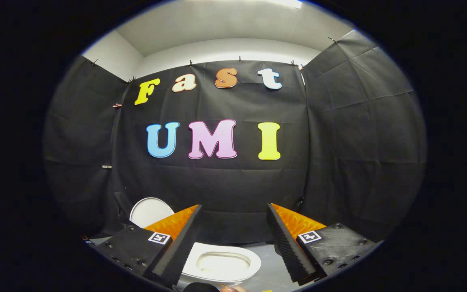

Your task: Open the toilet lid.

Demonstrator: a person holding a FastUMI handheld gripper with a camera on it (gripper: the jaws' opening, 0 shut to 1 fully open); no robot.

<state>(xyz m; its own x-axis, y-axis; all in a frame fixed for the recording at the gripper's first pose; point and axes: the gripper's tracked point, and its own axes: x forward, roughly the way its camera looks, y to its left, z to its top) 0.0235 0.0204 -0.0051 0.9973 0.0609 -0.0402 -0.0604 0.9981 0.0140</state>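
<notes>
toilet seen open below wide-spread fingers

the gripper (233, 243) hangs above the toilet with its two fingers set wide apart, nothing between the pads and neither one touching anything. the left finger (176, 247) covers the near-left part of the toilet, so that side of the seat is hidden; the right finger (290, 247) stands clear of it, over bare floor.

the toilet seat (221, 263) shows as a white oval ring low between the fingers, its bowl opening pale and a little soft in focus. the near rim is cut off, and how the seat joins the rest of the fixture cannot be made out.

the toilet lid (150, 211) is a white rounded shape beyond and to the outer side of the left finger, standing up against the black cloth wall (217, 182). its lower part is hidden behind the gripper body, so the hinge is out of sight and whether it belongs straight behind the seat is hard to tell through the fisheye bend.

at the very bottom, just nearer than the seat, a dark rounded thing and a small sliver of what looks like a fingertip (231, 288) peep in; both are too cut off to name surely.

the floor (270, 267) by the seat is grey and shiny. above the cloth runs a pale wall and ceiling (225, 24) with a bright light strip at the top.
</notes>
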